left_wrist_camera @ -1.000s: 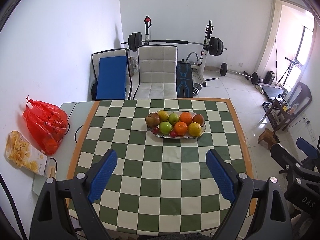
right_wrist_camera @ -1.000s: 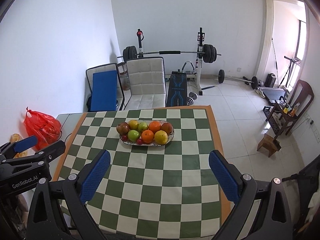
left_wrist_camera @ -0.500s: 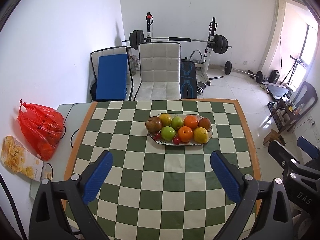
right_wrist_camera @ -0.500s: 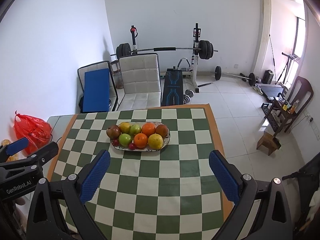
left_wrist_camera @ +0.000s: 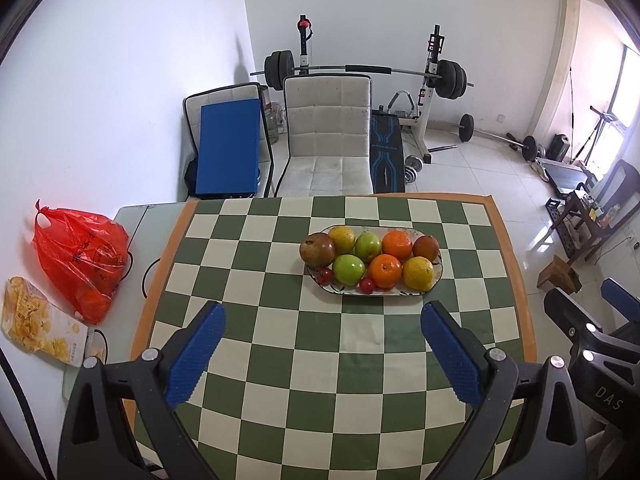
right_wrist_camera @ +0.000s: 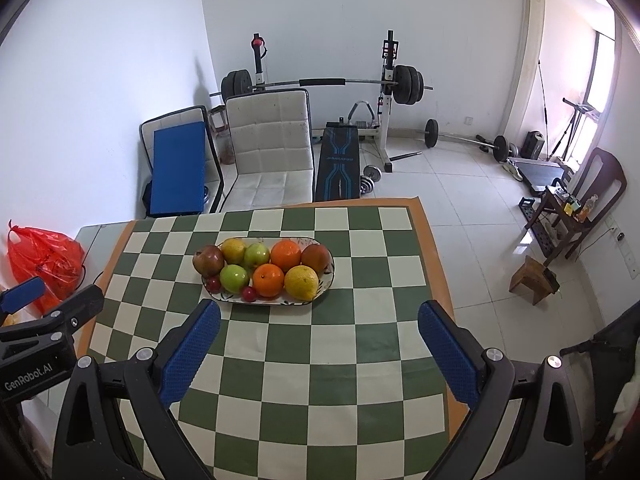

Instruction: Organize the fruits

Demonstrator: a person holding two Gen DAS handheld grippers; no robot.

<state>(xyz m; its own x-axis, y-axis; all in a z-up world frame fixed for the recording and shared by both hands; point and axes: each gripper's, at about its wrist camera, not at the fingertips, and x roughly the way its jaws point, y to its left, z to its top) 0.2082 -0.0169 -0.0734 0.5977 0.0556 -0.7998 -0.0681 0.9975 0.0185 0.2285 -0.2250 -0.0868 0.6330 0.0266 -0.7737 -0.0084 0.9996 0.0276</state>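
An oval white plate (left_wrist_camera: 437, 276) (right_wrist_camera: 330, 276) stands on the green-and-white checked tablecloth (left_wrist_camera: 328, 360) (right_wrist_camera: 320, 360). It holds oranges (left_wrist_camera: 385, 270) (right_wrist_camera: 268, 279), green apples (left_wrist_camera: 349, 268) (right_wrist_camera: 234, 278), yellow citrus (left_wrist_camera: 417, 273) (right_wrist_camera: 301, 282), reddish-brown fruit (left_wrist_camera: 317, 249) (right_wrist_camera: 207, 260) and small red fruits (left_wrist_camera: 367, 285). My left gripper (left_wrist_camera: 322, 320) is open and empty, above the table short of the plate. My right gripper (right_wrist_camera: 319, 318) is open and empty, also short of the plate. Each gripper shows at the edge of the other's view.
A red plastic bag (left_wrist_camera: 80, 256) (right_wrist_camera: 44, 260) and a yellow snack packet (left_wrist_camera: 36, 328) lie on the white table part at the left. A white chair (left_wrist_camera: 326, 140) and a blue-padded chair (left_wrist_camera: 228, 148) stand beyond the far edge. Gym gear fills the back.
Both grippers have moved forward toward the plate, which now looks larger and lower in both views. Both stay open and empty.
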